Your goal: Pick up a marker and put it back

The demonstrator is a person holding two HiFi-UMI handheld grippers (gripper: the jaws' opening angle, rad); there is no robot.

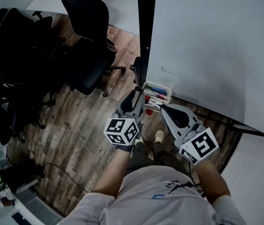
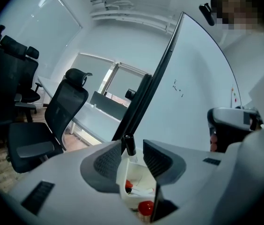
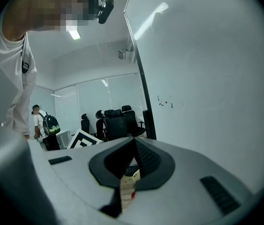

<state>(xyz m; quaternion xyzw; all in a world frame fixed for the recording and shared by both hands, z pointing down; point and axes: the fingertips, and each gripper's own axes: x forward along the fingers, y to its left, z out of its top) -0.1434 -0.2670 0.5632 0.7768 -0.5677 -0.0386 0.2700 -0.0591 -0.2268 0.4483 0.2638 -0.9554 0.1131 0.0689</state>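
A white marker tray [image 1: 170,92] hangs at the foot of the whiteboard [image 1: 207,41] and holds several markers. My left gripper [image 1: 137,92] reaches it from the left. In the left gripper view a black-capped marker [image 2: 128,145] stands upright in the tray [image 2: 123,178], between the jaws of the left gripper [image 2: 132,143]. These jaws are open, and the right pad is clear of the marker. Red marker caps [image 2: 145,206] lie lower in the tray. My right gripper [image 1: 163,107] hangs just below the tray; its jaws [image 3: 135,142] meet at the tips with nothing in them.
Black office chairs [image 1: 87,41] stand on the wood floor [image 1: 80,125] to the left. The whiteboard's black frame post [image 1: 146,27] rises beside the tray. A person with a backpack [image 3: 45,124] stands far off in the right gripper view. My shoes [image 1: 158,137] are below the grippers.
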